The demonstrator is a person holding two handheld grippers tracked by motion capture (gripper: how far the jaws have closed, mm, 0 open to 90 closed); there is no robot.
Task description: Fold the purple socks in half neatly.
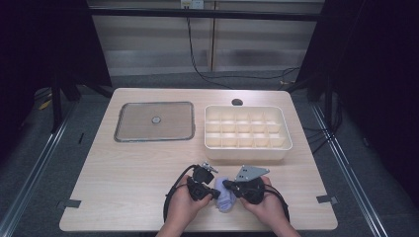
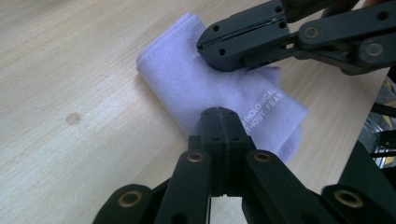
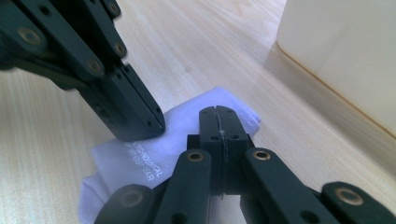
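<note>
Left gripper [image 2: 218, 114] and right gripper [image 3: 218, 113] both closed, tips pressing folded lilac cloth [image 2: 196, 84] on near table edge [image 1: 123, 163]; whether they pinch fabric, can't tell. Folding looks underway; compartment tray [image 1: 247, 148] empty, lid [image 1: 154, 121] off

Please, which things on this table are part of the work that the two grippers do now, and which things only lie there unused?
In the work:
- folded lilac cloth, on the table
- left gripper, jaws shut, tips on the cloth
- right gripper, jaws shut, tips on the cloth

Lying apart:
- cream compartment tray, beyond the hands
- flat grey lid, to the tray's left
</note>
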